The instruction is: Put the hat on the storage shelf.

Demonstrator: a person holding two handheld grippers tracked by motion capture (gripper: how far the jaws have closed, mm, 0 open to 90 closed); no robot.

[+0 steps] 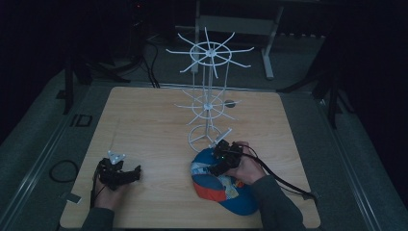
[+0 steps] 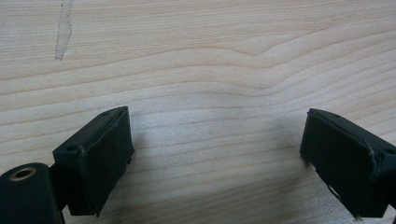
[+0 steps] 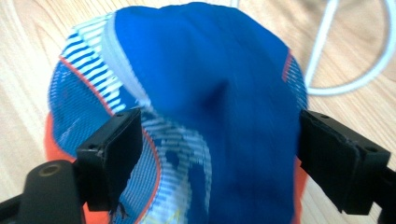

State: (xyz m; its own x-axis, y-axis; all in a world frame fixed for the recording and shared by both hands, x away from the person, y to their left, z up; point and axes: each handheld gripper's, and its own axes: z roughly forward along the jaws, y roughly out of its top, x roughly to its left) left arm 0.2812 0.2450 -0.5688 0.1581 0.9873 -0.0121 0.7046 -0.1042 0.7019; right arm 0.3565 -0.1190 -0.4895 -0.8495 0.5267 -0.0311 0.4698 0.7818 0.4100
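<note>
From the high view, the right gripper hangs over the crown of a blue and orange cap lying on the wooden table, with the base ring of the white wire rack just beyond it; the left gripper rests well off to the side on bare wood. In the left gripper view its jaws stand wide apart with nothing but table grain between them, so it holds nothing. In the right gripper view the jaws are spread as wide, one on each side of the cap's blue crown, and the black pads do not press the fabric; the cap sits directly below and ahead of them, the rack's ring up beyond the far pad. To take the cap cleanly, I judge the gripper should sink until the pads bracket a fold of the crown, then close on a firm pinch of cloth, not the slippery mesh side, keeping clear of the rack base.
</note>
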